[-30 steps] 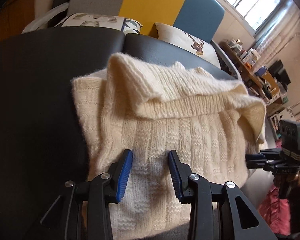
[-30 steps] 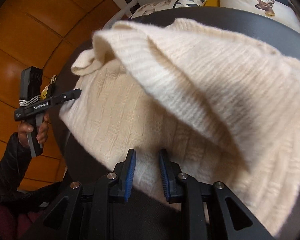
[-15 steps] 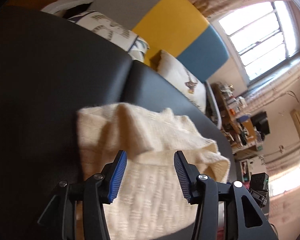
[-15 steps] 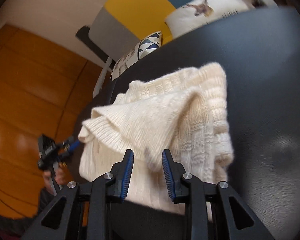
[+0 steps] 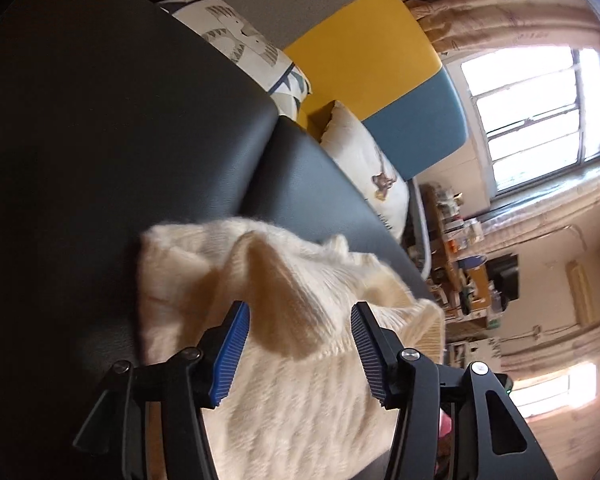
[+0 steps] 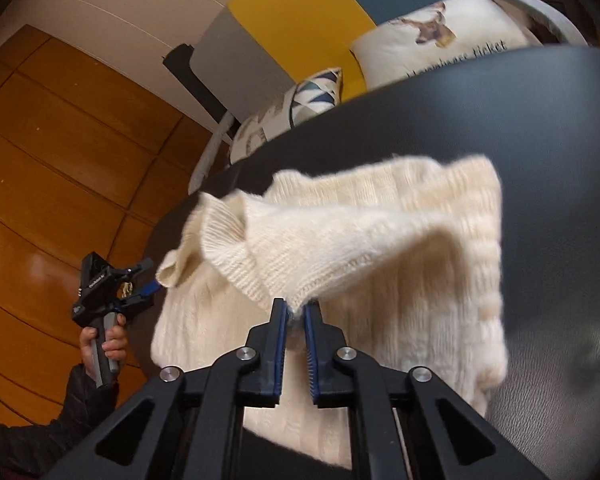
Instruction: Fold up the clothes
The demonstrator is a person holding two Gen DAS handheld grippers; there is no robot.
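A cream knitted sweater [image 5: 284, 360] lies partly folded on a black padded table [image 5: 100, 140]; it also shows in the right wrist view [image 6: 400, 272]. My left gripper [image 5: 300, 344] is open, its blue pads either side of a raised fold of the knit without clamping it. It also shows in the right wrist view [image 6: 140, 284] at the sweater's left corner, held by a hand. My right gripper [image 6: 296, 312] is shut on the ribbed hem of the sweater and holds that edge lifted above the lower layer.
Patterned cushions [image 5: 252, 44] and a deer cushion [image 6: 440, 40] lie beyond the table's far edge against a grey, yellow and blue backrest [image 5: 360, 52]. Wooden wall panels [image 6: 60, 160] stand to the left. A cluttered shelf [image 5: 460, 248] and a window are at the right.
Both grippers have pulled back and risen, so the sweater looks smaller. My right gripper has closed on the hem and lifted it. My left gripper has opened wider.
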